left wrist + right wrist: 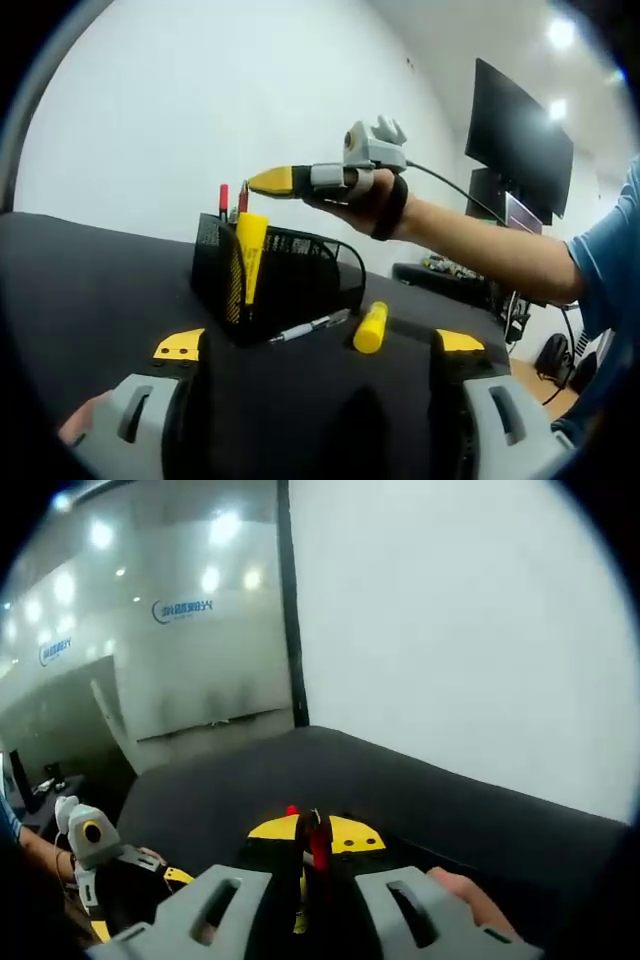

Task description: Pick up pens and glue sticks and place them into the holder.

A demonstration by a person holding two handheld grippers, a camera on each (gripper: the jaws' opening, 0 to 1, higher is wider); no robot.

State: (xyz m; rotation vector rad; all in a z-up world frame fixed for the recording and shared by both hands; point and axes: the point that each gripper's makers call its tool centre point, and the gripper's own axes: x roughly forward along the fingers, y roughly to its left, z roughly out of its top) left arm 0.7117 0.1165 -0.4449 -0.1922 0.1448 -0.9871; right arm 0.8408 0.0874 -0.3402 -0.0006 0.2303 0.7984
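On the black table (90, 300), the right gripper (262, 181), pinching a red pen (318, 845), should lower vertically into the holder (290, 275); left gripper (318, 345) jaws spread.

Black mesh holder (290, 285), yellow glue stick (370, 327), red pens (224, 199)

Opposed low views, perhaps sharing holder (272, 282)

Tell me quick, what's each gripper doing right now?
Left gripper: open, holding nothing, low over the table.
Right gripper: shut on a red pen, above the holder.
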